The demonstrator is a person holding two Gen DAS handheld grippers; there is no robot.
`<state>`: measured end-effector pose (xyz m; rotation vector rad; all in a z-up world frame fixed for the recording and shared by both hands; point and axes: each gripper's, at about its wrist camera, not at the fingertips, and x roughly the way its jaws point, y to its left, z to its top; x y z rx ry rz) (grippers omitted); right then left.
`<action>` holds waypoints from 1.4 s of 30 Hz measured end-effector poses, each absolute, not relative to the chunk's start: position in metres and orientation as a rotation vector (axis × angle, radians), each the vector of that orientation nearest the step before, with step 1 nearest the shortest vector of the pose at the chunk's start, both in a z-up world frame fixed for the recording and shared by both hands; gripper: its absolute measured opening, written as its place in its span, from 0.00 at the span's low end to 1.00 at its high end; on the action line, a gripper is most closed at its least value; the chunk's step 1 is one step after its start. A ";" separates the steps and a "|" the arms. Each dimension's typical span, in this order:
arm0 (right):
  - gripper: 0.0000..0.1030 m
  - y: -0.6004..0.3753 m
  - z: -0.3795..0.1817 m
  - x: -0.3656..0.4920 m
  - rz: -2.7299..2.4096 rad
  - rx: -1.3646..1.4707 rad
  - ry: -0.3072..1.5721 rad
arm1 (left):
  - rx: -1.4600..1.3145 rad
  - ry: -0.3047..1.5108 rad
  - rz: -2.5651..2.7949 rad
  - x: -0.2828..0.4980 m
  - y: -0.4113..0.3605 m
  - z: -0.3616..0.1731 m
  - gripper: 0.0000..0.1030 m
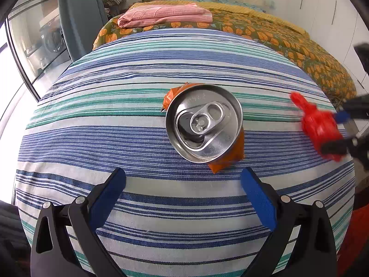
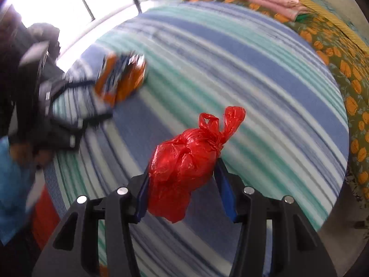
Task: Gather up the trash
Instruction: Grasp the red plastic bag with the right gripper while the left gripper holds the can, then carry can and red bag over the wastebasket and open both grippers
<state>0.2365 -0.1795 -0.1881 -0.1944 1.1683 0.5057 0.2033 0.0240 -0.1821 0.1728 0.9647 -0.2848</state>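
Striped bedding point(image 1: 161, 207) carries an upright drink can point(image 1: 203, 122) on an orange wrapper point(image 1: 230, 159); just short of the can, the left gripper point(image 1: 183, 188) waits, fingers wide. Right of the can, the right gripper point(image 2: 183, 176) clamps a knotted red bag point(image 2: 184, 164), lifted clear, probably for binning.

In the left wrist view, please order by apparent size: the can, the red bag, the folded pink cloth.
1. Can, though nearest the camera.
2. Folded pink cloth, though farthest away.
3. Red bag, blurred, held by the right claw.
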 end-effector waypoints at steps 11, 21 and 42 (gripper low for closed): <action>0.76 -0.218 -0.188 0.204 0.251 0.070 1.042 | 0.173 0.964 -0.273 0.201 0.025 -0.181 0.95; 0.76 -0.204 -0.196 0.199 0.161 0.098 1.027 | 0.175 0.962 -0.262 0.199 0.025 -0.181 0.96; 0.42 -0.204 -0.174 0.167 0.123 0.090 0.929 | -0.057 0.922 -0.396 0.228 0.020 -0.154 0.65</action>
